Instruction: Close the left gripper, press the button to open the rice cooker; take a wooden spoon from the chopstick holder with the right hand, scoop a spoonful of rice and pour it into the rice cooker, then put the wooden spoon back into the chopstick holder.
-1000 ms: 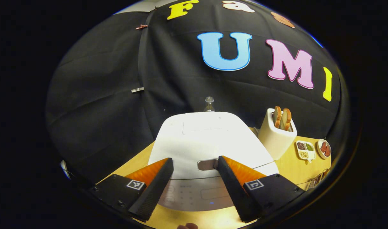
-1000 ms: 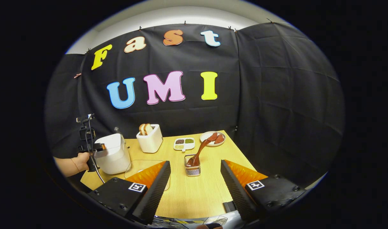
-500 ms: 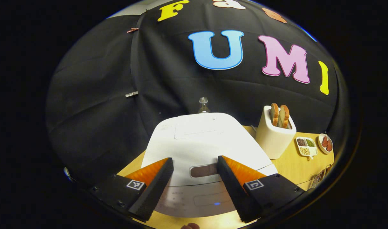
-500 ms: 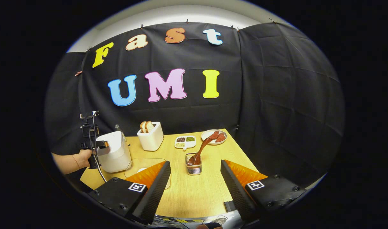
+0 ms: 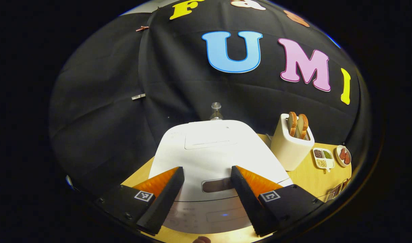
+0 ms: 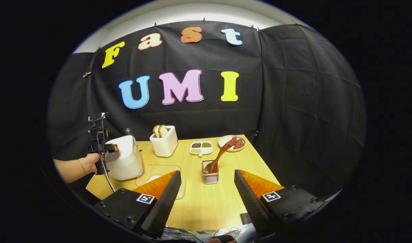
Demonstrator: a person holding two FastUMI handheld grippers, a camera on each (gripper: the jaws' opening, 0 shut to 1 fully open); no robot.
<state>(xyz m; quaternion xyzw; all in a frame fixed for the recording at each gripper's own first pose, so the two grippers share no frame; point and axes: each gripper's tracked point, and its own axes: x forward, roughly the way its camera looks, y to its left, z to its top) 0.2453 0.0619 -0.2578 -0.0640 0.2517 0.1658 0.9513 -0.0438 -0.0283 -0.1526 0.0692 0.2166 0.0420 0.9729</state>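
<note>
Since a second ago: left gripper [image 5: 206,184] edged back and up over the rice cooker [image 5: 212,152]; more of the front panel in sight below the fingers; right gripper's view risen a little, table [image 6: 222,202] lying lower.
Left gripper state: fingers wide apart, straddling the lid's release button [image 5: 217,185], touching nothing.
Right gripper [image 6: 207,187] state: fingers spread, empty, hovering above the near table edge.
Rice cooker: lid down, at the table's left end, just beside the toaster [image 5: 291,148].
Wooden spoon [image 6: 220,157]: leaning in the chopstick holder [image 6: 210,172] at mid-table, bowl end down, handle slanting up toward the plate [image 6: 231,142].
Rice: probably in the clear dish [image 6: 158,172] in front of the cooker; contents hard to make out.
Step in hand: closing of the left fingers not yet done, button not yet pressed.
Risk, open fingers: pressing down as is would likely land the tips either side of the button, lid staying latched.
Risk, aim: off-centre descent onto the touch panel [image 5: 222,213] below could trigger a setting instead.
Risk, lid swing: a gripper lingering over the lid could block it springing up.
Risk, spoon: a careless pull on the slanted handle may tip the light holder.
</note>
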